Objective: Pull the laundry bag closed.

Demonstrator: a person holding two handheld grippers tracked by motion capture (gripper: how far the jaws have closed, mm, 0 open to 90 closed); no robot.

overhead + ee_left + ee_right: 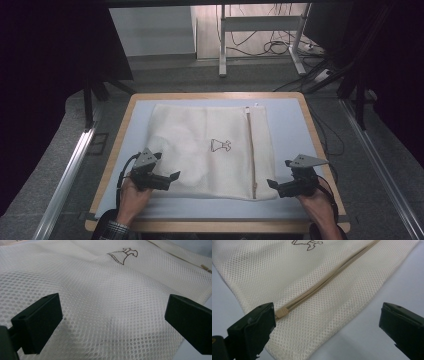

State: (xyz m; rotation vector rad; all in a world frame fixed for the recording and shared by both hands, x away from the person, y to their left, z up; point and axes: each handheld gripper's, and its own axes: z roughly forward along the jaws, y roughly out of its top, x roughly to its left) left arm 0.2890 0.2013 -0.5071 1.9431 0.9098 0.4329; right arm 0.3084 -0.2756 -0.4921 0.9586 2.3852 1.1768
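Two claws, both wide open, nothing held. Left claw (170,180) sits over the near-left part of the cream mesh laundry bag w/ the small dress logo (210,150); in the left gripper view its black jaws straddle bare mesh (110,302), not pinching. Right claw (276,186) is at the bag's near-right corner; in the right gripper view the beige zipper pull (281,312) lies just beside the left-hand jaw, apart from the pads as far as I can tell.

Bag lies flat on the pale blue counter w/ wooden edge (295,130), mid-counter, long beige zipper (250,150) running near to far along its right side, looks zipped shut, pull at the near end.

Judgement: approach/pre-grasp step, prob unzipping. Next move needs right claw shifted slightly so the pull sits between the pads, then close; left claw pins or pinches mesh to keep the fabric taut. Risk: grabbing mesh w/ the pull.
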